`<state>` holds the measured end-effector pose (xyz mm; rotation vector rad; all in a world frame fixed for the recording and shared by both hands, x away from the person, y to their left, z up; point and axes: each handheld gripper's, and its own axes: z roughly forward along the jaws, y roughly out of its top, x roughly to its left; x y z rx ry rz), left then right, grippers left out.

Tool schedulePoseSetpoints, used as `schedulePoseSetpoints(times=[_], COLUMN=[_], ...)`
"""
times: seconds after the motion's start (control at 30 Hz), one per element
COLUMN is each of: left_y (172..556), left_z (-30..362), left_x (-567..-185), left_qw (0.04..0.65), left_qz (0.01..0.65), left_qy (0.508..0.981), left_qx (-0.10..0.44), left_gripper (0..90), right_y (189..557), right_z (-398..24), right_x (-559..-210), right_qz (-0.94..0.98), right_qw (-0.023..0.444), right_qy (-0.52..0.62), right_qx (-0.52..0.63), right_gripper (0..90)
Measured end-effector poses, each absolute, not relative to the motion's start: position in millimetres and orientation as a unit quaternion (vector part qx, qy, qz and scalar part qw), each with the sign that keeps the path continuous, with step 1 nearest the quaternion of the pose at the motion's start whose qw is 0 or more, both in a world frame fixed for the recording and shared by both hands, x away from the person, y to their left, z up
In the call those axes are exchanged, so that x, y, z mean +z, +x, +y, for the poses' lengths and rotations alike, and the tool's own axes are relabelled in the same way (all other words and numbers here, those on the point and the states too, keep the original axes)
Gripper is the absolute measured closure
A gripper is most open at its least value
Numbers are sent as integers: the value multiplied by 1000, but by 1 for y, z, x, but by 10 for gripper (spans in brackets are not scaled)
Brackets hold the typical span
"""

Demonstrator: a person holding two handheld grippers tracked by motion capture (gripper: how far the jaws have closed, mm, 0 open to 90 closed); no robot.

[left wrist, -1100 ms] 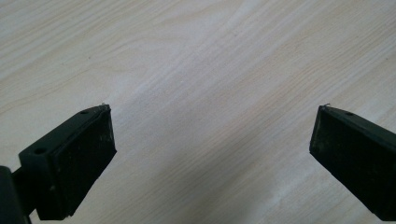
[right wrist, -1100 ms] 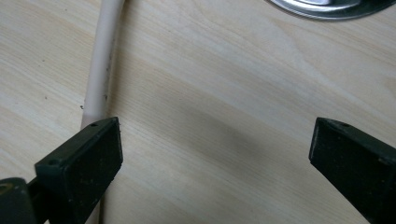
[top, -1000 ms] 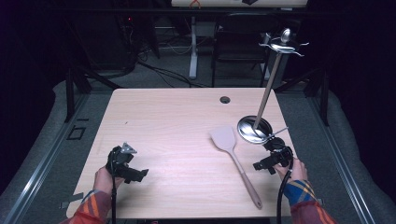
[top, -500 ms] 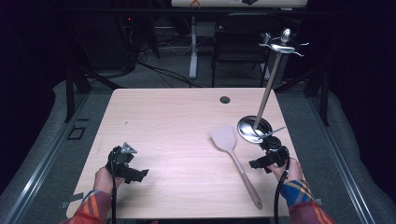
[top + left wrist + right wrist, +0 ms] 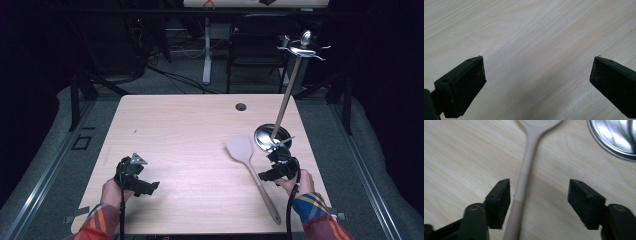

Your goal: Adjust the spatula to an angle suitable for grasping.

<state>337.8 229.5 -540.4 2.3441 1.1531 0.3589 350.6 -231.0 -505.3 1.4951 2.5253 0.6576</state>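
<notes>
A pale wooden spatula (image 5: 241,148) lies on the light wood table (image 5: 190,125), blade toward the far side, handle running to the front edge. My right gripper (image 5: 266,175) hovers over the middle of that handle. In the right gripper view the spatula (image 5: 527,167) passes between the jaws, close beside the left pad and well apart from the right one; the jaws have just been closing and the right gripper (image 5: 540,186) is still open. At the table's front left my left gripper (image 5: 146,188) rests low, and in its own view the left gripper (image 5: 538,61) stands wide open over bare wood.
A metal stand (image 5: 283,102) rises from a shiny round base (image 5: 272,136) just beyond my right hand, with hooks at its top (image 5: 303,48). The base (image 5: 616,137) shows at the upper right of the right gripper view. A small dark hole (image 5: 241,106) sits near the table's far edge.
My right hand has shifted left onto the spatula handle, and its jaws have narrowed. The left hand and the spatula have stayed put.
</notes>
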Motion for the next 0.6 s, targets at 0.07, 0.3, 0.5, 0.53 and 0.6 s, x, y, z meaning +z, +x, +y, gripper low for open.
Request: schedulePoseSetpoints(times=[0.07,0.3,0.5,0.53,0.6], left_y=[338,338,339,339,339], left_z=[229,228,227,227,227], left_x=[-541,-541,-542,-542,-542], left_qw=[250,248,247,247,248], left_qz=[423,422,423,423,422], left_qy=[861,862,862,862,863], left_qx=[130,130,128,128,128], left_gripper=[0,0,0,0,0], right_y=[351,360,369,369,372], right_z=[-227,-212,-208,-208,-204], right_x=[-505,-511,-512,-512,-516], right_qz=[846,853,854,854,856], right_qw=[64,62,65,65,62], right_qy=[487,479,483,483,481], right_qx=[208,195,183,183,179], right_gripper=[428,537,572,572,584])
